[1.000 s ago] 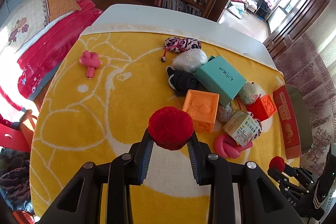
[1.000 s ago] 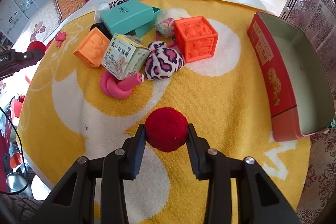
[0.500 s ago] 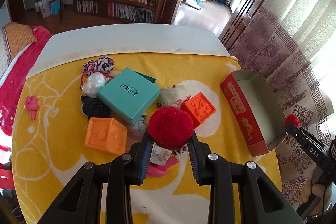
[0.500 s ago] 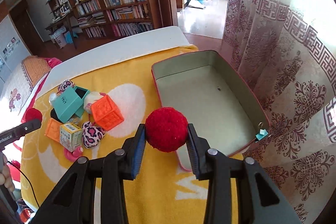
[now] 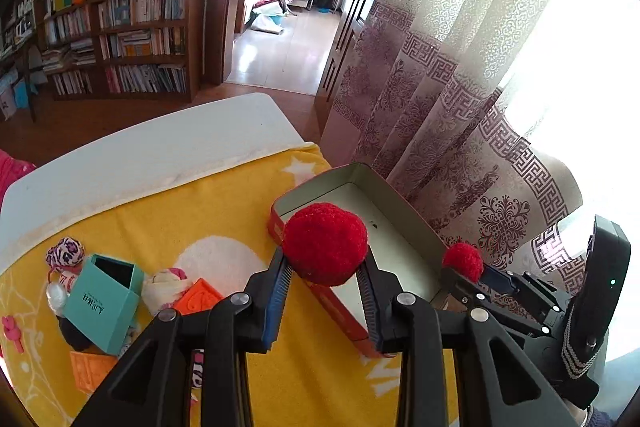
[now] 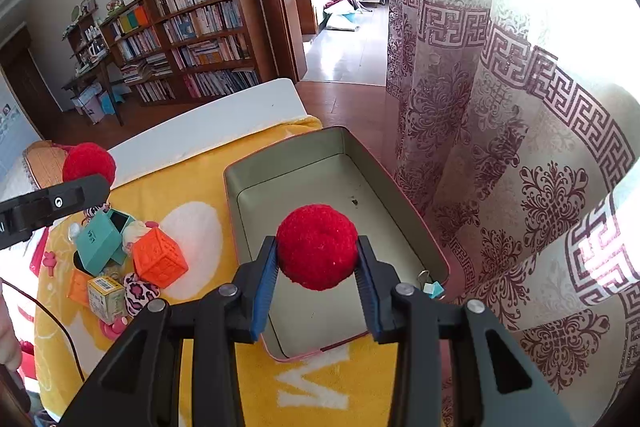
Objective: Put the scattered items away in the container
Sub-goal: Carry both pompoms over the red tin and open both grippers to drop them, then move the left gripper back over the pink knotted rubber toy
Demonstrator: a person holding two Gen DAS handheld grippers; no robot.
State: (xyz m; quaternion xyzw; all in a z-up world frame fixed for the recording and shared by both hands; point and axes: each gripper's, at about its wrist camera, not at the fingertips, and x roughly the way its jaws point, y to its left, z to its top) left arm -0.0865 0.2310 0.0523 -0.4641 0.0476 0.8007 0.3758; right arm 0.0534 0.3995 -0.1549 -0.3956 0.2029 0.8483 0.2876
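Observation:
My left gripper (image 5: 325, 281) is shut on a red pompom (image 5: 325, 243), held above the near left wall of the open red tin (image 5: 384, 223). My right gripper (image 6: 317, 273) is shut on a second red pompom (image 6: 317, 246), held over the inside of the tin (image 6: 312, 183). The tin holds nothing but a small dark speck. Each gripper shows in the other's view, the right gripper (image 5: 464, 263) by the tin's near end, the left gripper (image 6: 86, 173) at the far left.
Scattered items lie on the yellow cloth (image 6: 192, 179): a teal box (image 6: 98, 241), an orange cube (image 6: 159, 263), a second orange cube (image 5: 91, 369), leopard-print balls (image 6: 138, 293), a small medicine box (image 6: 106, 297), pink pieces. A patterned curtain (image 6: 500, 107) hangs right of the tin.
Both grippers have swung right, from the pile of items to the tin, each still holding its red pompom. The right one now hangs over the tin's inside.

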